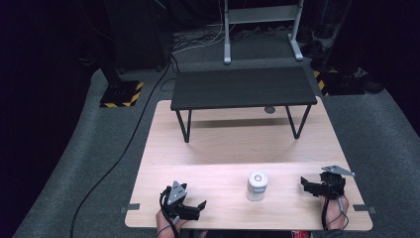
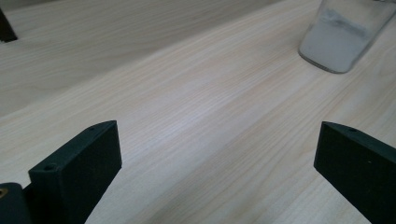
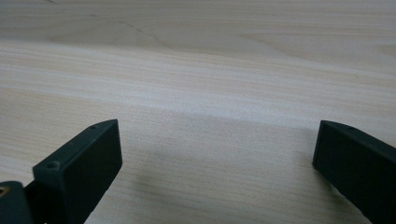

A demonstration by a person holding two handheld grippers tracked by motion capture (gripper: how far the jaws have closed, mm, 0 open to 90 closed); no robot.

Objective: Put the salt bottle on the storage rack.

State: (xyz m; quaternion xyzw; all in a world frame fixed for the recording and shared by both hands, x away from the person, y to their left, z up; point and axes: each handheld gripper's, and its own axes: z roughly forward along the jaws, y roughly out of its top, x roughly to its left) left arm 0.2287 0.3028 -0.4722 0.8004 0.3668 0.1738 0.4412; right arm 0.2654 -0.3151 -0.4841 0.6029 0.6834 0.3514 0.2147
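A small white jar [image 1: 257, 186] with a round lid stands upright near the front middle of the wooden table [image 1: 233, 144]. My left gripper [image 1: 198, 206] rests low at the front left, open, with nothing between its jaws. In the left gripper view the jar [image 2: 341, 37] stands ahead to the upper right, apart from the open left gripper [image 2: 217, 172]. My right gripper [image 1: 306, 184] sits at the front right, pointing left toward the jar. The right gripper [image 3: 217, 170] is open over bare wood.
A low black shelf [image 1: 242, 88] on thin metal legs stands across the far half of the table. Beyond the table lie grey carpet, a black cable [image 1: 124, 148] and a metal stand's feet [image 1: 261, 29]. Bare wood lies between the shelf and the jar.
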